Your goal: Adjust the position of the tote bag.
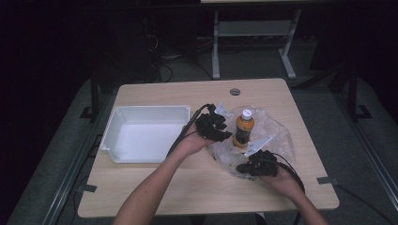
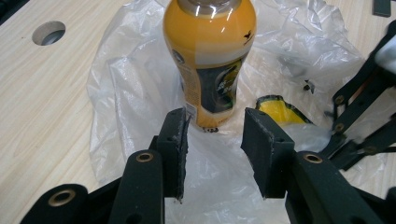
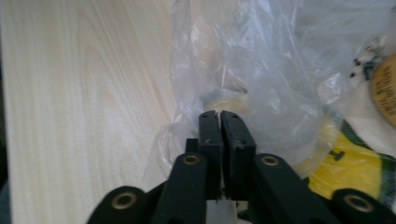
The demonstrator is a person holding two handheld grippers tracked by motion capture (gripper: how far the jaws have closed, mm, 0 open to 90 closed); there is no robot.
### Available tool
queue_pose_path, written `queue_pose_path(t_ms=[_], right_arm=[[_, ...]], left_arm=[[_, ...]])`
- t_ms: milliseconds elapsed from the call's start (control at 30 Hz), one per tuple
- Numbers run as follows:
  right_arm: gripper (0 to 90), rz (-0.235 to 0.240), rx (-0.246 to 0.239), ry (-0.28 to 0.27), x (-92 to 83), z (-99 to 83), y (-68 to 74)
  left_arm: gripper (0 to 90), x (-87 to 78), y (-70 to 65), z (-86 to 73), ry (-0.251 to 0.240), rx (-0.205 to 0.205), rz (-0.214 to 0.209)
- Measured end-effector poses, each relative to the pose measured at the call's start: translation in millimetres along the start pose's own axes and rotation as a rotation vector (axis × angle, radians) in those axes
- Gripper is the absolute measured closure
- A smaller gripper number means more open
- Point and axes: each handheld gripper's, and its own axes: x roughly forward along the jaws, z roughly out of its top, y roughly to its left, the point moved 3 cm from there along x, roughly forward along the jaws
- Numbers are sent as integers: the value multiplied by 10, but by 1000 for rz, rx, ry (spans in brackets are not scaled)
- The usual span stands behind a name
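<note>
Plastic bag [image 3: 275,70] — thin, clear, crinkled film.

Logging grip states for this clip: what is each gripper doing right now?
Left gripper: open, jaws either side of the bottle's base, not touching it.
Right gripper: shut on the plastic bag edge.

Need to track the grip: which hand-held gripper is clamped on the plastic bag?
The right hand-held gripper: jaws pinched on the plastic bag edge. The left hand-held gripper gapes before the bottle.
</note>
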Motion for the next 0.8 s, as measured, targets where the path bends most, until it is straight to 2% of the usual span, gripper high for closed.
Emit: queue_pose_path(t_ms=[33,100,133,367,467,733,800], right_arm=[[835,2,12,-14,-28,2,15],[813,-15,-2,-40,-116,-11,17],[797,-16,6,-47,-154,-19,27],[715,-49,32,-119,-404,-81,35],[684,-69,26,-143,-516,-84,34],[610,-112,59,-172,-731,-136,-62],[591,-116,69,-178,-755,-158,-94]], left_arm=[[600,-4,7,-4,-7,-9,0],[600,-10,17,-12,-3,-12,1],[600,-14,19,-13,-4,-13,1],[600,-36,19,-14,-8,-7,3],[600,-45,27,-14,-12,-11,4],[599,-70,38,-7,-27,-12,-3],[600,-76,46,-5,-28,0,-5]])
